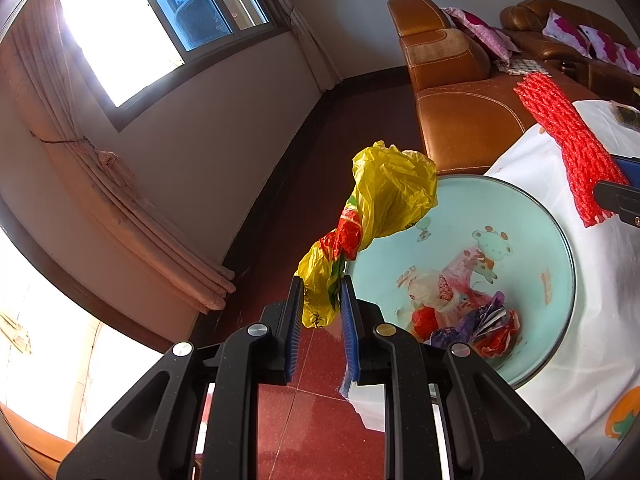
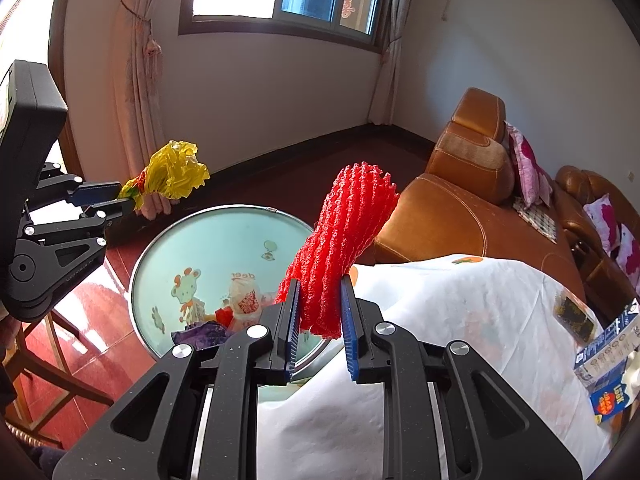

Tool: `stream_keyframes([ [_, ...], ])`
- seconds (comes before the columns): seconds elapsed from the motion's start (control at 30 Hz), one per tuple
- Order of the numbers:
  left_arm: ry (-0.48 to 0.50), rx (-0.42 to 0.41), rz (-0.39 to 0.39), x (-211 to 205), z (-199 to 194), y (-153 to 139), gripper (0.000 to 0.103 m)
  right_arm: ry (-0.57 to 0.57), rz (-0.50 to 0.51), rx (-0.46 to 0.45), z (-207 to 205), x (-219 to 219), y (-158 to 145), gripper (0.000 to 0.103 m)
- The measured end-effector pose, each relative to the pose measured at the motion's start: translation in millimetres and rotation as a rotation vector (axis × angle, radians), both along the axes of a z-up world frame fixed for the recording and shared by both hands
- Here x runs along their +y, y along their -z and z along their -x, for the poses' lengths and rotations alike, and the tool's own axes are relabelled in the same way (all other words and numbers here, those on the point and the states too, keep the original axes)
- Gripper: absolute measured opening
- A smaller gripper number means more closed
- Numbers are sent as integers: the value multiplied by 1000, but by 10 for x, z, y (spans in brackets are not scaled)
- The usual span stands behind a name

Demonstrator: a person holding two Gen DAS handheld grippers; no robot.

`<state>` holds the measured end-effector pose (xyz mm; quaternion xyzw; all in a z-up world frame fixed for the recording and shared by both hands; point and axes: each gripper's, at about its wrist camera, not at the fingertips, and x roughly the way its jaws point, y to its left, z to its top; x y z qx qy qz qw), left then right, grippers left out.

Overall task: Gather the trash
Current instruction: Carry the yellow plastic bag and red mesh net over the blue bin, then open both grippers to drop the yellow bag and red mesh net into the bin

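- The left gripper (image 1: pixel 322 300) is pinched on a crumpled yellow plastic bag (image 1: pixel 394 192), held just left of the pale green bin (image 1: pixel 560 248).
- The right gripper (image 2: pixel 320 308) clamps a red foam net (image 2: pixel 344 240) over the bin's near right rim.
- Crumpled wrappers (image 1: pixel 476 324), perhaps plastic, lie inside.
- A white-covered counter (image 2: pixel 460 320) sits right.

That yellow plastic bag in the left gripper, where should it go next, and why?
Probably a short carry sideways until it hangs over the pale blue basin, then let go. The left gripper is shut on the yellow plastic bag, which sits above the red floor just outside the basin's rim, and crumpled wrappers already lie inside. The right gripper holds red foam netting nearby.
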<state>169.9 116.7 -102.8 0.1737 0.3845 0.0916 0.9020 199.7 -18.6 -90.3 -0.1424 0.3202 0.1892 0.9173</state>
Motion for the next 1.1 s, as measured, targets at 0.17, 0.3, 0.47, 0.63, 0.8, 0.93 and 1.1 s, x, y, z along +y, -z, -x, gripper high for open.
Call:
stream_keyframes([
  [0.17,1,-4,-3,2,-25,-15,19,-4,3,6,-18,29,25,20],
  [0.3,0,-5,-3,8,-26,-14,19,-6,6,9,-24,51,41,20],
  [0.47,-2,-4,2,21,-22,-18,19,-10,11,8,-27,75,46,20],
  [0.63,-3,-7,5,29,-20,-31,19,-16,15,7,-40,99,38,20],
  [0.8,-5,-17,13,45,-21,-53,23,-32,16,-6,-63,127,28,24],
  [0.93,-11,-29,22,59,-12,-74,36,-16,0,-16,-81,73,31,37],
  [1.1,-7,-55,39,41,38,-131,55,4,-7,-18,-49,17,43,41],
])
